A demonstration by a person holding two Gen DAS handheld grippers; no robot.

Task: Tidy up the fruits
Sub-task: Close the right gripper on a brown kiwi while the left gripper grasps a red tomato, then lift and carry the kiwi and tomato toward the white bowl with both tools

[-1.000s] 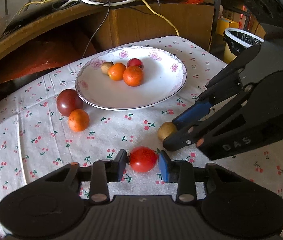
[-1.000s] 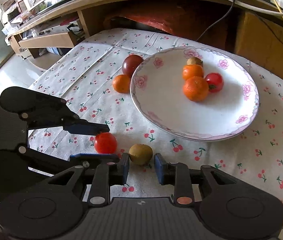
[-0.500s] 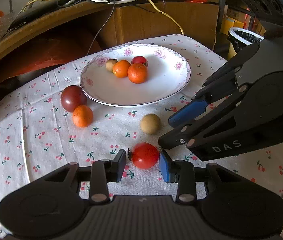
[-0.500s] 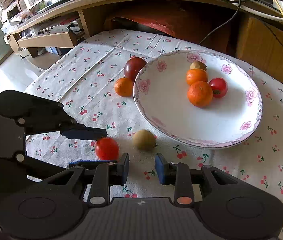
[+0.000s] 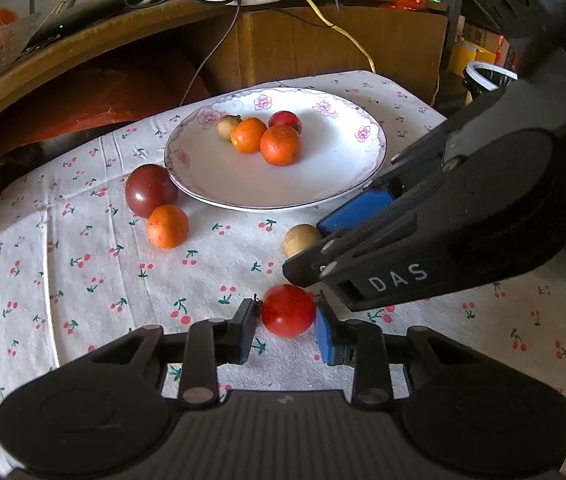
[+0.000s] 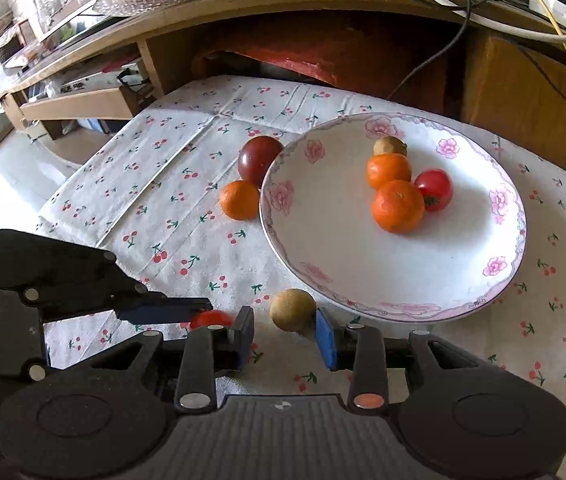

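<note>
A white flowered plate [image 5: 283, 207] [image 6: 403, 312] holds two oranges, a red tomato and a small brown fruit. A dark tomato [image 5: 151, 190] and an orange [image 5: 167, 226] lie on the cloth at its left rim. My left gripper [image 5: 287, 332] is shut on a red tomato [image 5: 289, 310] low over the cloth, with both pads against it. My right gripper [image 6: 285, 334] stands open around a small brown fruit [image 6: 293, 310] [image 5: 299, 240] near the plate's front rim. The fruit touches the right pad only. The right gripper's fingers cross just ahead of the left one.
A cherry-print cloth [image 5: 83, 280] covers the small table. Behind it stands a wooden desk [image 5: 83, 64] with cables and a cardboard box [image 5: 343, 52]. A white bin [image 5: 487, 76] sits past the table's right edge. A low shelf [image 6: 75, 100] and floor lie to the left.
The left jaws have narrowed onto the red tomato. The right gripper has come forward so the brown fruit now sits between its fingers, and its jaws stand a little wider.
</note>
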